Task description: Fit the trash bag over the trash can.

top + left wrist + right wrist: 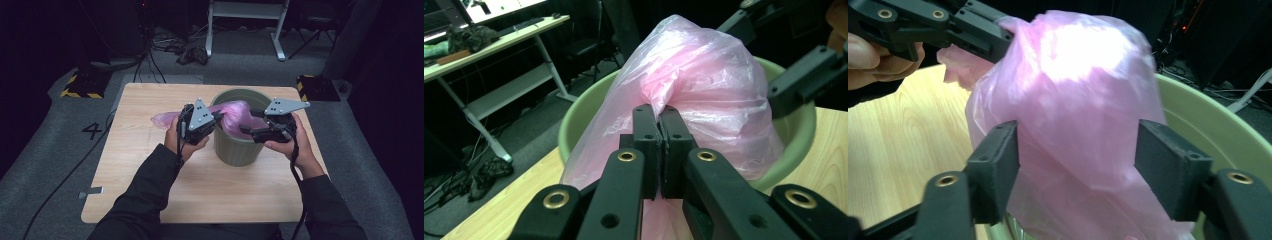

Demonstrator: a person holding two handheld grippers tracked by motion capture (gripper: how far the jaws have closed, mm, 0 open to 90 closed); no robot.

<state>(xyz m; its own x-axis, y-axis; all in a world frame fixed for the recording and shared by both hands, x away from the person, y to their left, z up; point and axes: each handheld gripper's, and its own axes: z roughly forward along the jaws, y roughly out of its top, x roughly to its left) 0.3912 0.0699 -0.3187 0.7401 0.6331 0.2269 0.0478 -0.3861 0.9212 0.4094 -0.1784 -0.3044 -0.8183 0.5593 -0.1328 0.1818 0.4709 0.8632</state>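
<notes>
left gripper [216,116] is pinching the pink bag [235,114] at the bin's [235,150] nine o'clock rim; right gripper [246,131], at three o'clock, is straddling it with jaws apart

High view: fixed above near edge of pale wooden table [150,200], facing forward and down, far off; forearms entering from bottom.

Left gripper view: riding left gripper [659,117], looking along jaws, very close on crumpled pink plastic bag [704,85] over round green plastic bin [796,145].

Right gripper view: riding right gripper [1078,155], very close, facing same bag from opposite side.

Shared by all three: bag, bin rim, table top. Each gripper view catching other gripper beyond bag.
</notes>
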